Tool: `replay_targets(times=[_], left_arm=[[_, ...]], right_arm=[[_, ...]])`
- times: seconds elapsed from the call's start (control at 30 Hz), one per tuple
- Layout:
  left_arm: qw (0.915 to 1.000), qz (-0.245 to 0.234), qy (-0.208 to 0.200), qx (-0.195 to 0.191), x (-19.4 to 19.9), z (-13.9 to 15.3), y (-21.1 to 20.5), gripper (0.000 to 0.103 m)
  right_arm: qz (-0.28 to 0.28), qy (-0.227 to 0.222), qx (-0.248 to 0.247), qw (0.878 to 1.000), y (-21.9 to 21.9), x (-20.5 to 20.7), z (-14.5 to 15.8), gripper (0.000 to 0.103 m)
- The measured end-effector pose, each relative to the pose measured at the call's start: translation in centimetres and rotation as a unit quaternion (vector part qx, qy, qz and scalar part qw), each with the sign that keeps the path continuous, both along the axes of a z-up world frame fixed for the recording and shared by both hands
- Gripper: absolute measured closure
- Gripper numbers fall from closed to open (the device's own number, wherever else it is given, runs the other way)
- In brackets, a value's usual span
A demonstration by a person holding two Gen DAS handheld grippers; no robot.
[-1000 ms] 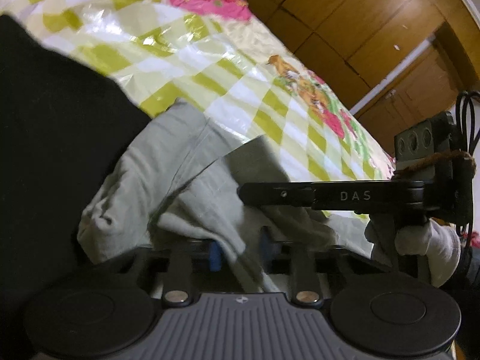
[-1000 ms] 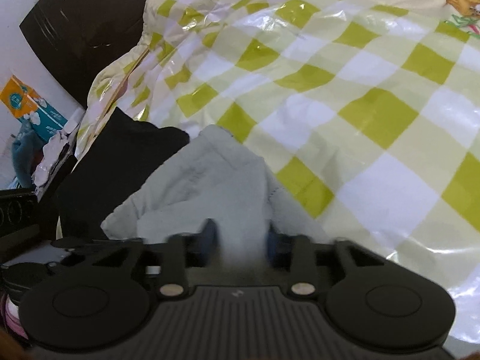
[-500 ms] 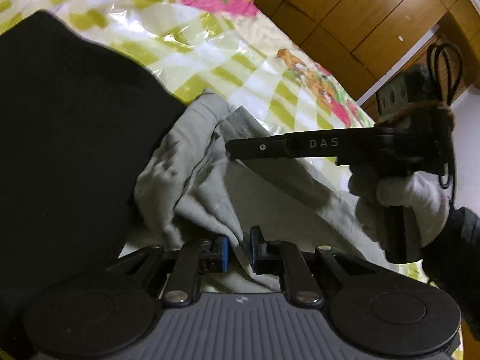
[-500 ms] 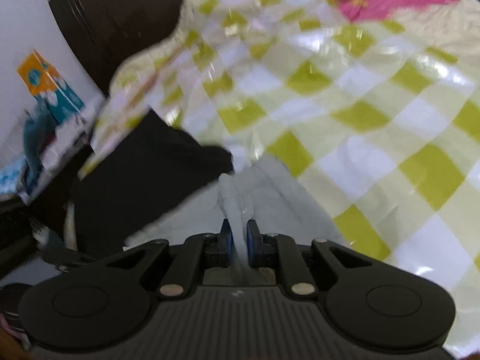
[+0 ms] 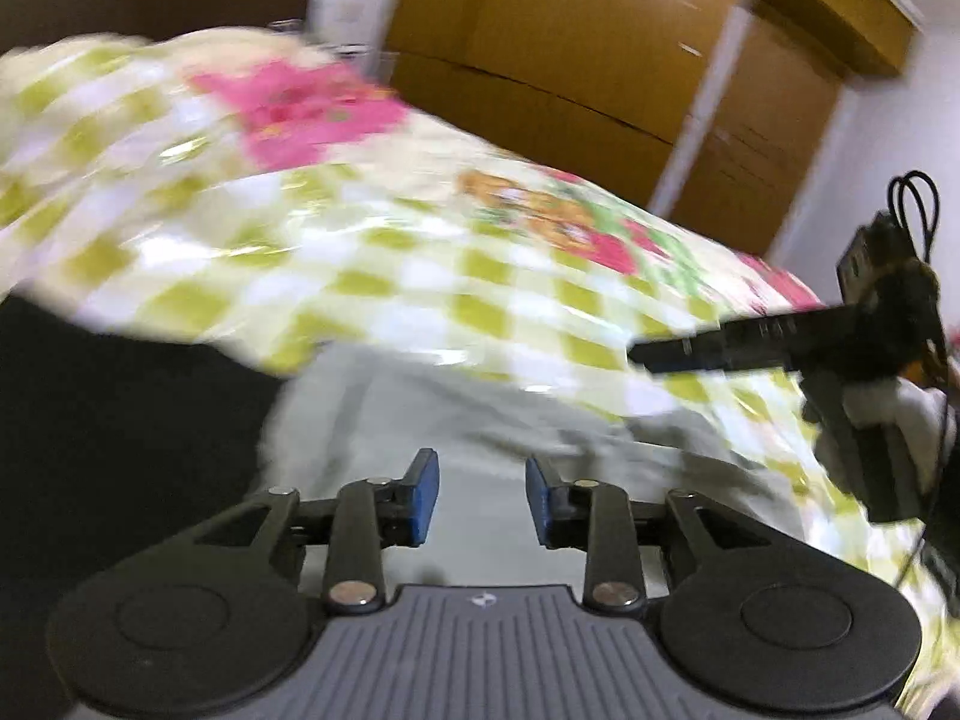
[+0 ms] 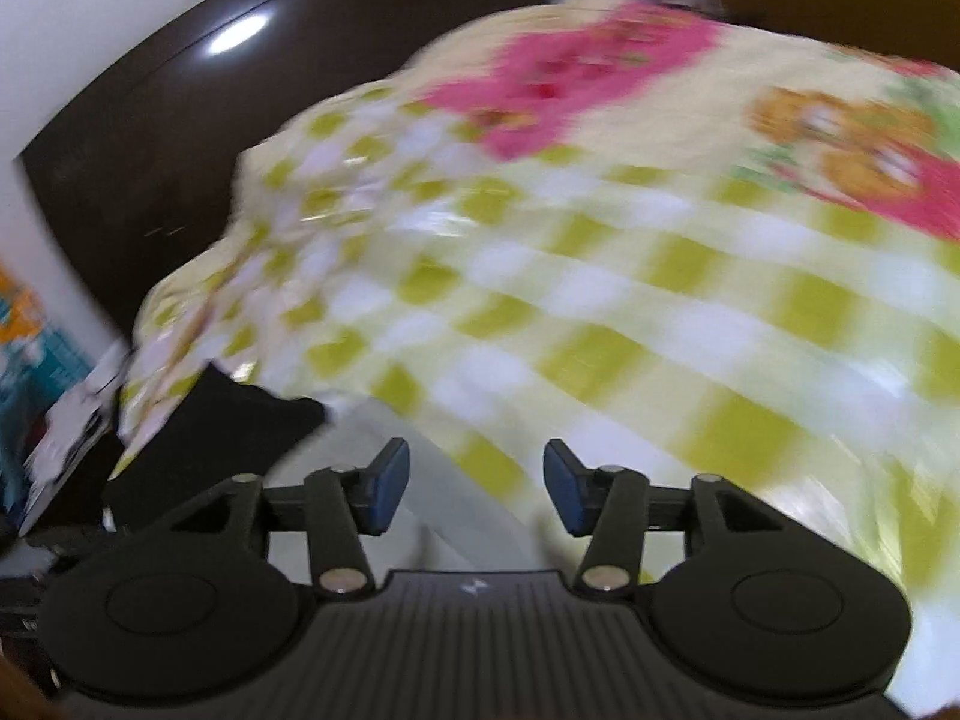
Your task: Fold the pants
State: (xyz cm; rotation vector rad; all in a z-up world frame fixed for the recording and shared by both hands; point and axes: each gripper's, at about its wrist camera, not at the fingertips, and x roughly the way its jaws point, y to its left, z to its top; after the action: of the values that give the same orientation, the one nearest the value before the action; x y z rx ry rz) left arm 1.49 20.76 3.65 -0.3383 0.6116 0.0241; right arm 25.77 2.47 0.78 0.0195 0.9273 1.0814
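The pale grey pants (image 5: 420, 414) lie on the checked bedspread (image 5: 420, 276), seen blurred in the left wrist view. My left gripper (image 5: 481, 495) hovers just above them, its jaws opening, and nothing is pinched between its blue pads (image 5: 423, 495). In the right wrist view a corner of the pants (image 6: 444, 498) shows under my right gripper (image 6: 476, 489). Its jaws are opening too, with no cloth gripped. The right gripper (image 5: 636, 354) also appears at the right of the left wrist view, held by a white-gloved hand (image 5: 882, 408).
A black garment (image 5: 120, 420) lies left of the pants; it shows in the right wrist view as well (image 6: 228, 426). Wooden wardrobe doors (image 5: 570, 60) stand behind the bed. A dark headboard (image 6: 150, 138) and a colourful package (image 6: 24, 348) are at the left.
Both grippers let go of the grey pants and opened. Both lifted away from the cloth, and the pants now lie flatter on the bedspread. The views swung up toward the bed's far side.
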Motion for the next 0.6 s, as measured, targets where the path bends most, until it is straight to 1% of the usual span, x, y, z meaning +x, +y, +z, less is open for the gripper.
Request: replay_targets(times=[0.07,0.13,0.17,0.23,0.27,0.33,0.37,0.43,0.53,0.6], left_arm=[[0.9996,-0.028,0.0,-0.003,2.1,-0.7,-1.0,0.058],[0.9987,-0.046,0.016,-0.015,4.0,-2.0,-1.6,0.058],[0.9984,-0.048,0.027,-0.011,4.7,-2.7,-1.8,0.058],[0.9958,-0.053,0.071,0.021,6.2,-4.5,-2.3,0.058],[0.9944,-0.051,0.088,0.03,6.6,-5.4,-2.3,0.058],[0.9946,-0.054,0.086,0.023,6.5,-6.0,-2.1,0.056],[0.9945,-0.053,0.088,0.022,6.6,-5.9,-2.2,0.055],[0.9946,-0.043,0.089,0.031,6.5,-5.2,-2.2,0.055],[0.9942,-0.043,0.082,0.053,5.9,-4.2,-2.8,0.055],[0.9934,-0.055,0.081,0.061,6.0,-4.1,-3.2,0.055]], right_arm=[[-0.042,0.015,-0.007,0.999,-3.5,-1.2,-1.1,0.052],[-0.089,0.023,-0.008,0.996,-6.9,-2.6,-1.8,0.052],[-0.114,0.029,-0.008,0.993,-8.7,-3.4,-2.3,0.052],[-0.157,0.037,-0.022,0.987,-11.9,-4.8,-3.3,0.05],[-0.171,0.044,-0.036,0.984,-12.9,-5.2,-3.9,0.047],[-0.191,0.043,-0.068,0.978,-14.2,-5.8,-5.0,0.047],[-0.198,0.046,-0.069,0.977,-14.9,-5.8,-5.5,0.047],[-0.216,0.052,-0.044,0.974,-15.8,-5.8,-5.5,0.047],[-0.24,0.039,-0.004,0.97,-16.9,-6.5,-4.2,0.045],[-0.239,0.046,0.009,0.97,-17.6,-7.0,-4.0,0.031]])
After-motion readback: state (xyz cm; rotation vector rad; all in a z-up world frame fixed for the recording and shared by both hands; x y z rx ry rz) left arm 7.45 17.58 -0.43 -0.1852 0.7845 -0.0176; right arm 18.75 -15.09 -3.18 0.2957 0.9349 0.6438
